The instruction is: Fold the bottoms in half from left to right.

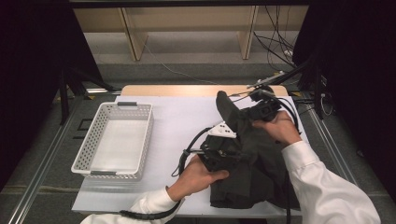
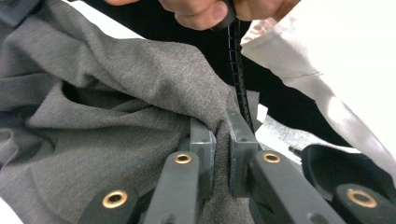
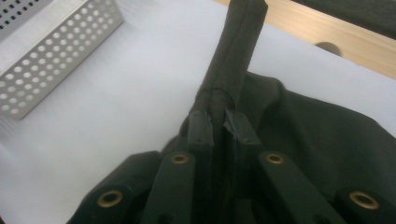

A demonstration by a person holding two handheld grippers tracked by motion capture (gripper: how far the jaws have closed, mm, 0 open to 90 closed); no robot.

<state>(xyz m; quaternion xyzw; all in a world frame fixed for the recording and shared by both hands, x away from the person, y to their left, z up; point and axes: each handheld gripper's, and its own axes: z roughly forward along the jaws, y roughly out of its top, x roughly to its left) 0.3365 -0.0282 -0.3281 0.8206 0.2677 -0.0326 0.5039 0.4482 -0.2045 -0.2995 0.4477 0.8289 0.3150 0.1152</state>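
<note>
Two grippers lifting a dark garment (image 1: 252, 163) off the white table (image 1: 177, 121).
Left gripper (image 2: 222, 140) and right gripper (image 3: 218, 122) each pinch cloth tight; next likely the perforated basket (image 1: 88, 149).

The dark garment (image 1: 243, 168) hides the left gripper's (image 1: 229, 154) jaws.

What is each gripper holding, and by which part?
Both hold the dark grey fabric garment. The left gripper pinches a fold of the cloth; the right gripper clamps a stitched hem edge that stands up above its jaws.
</note>
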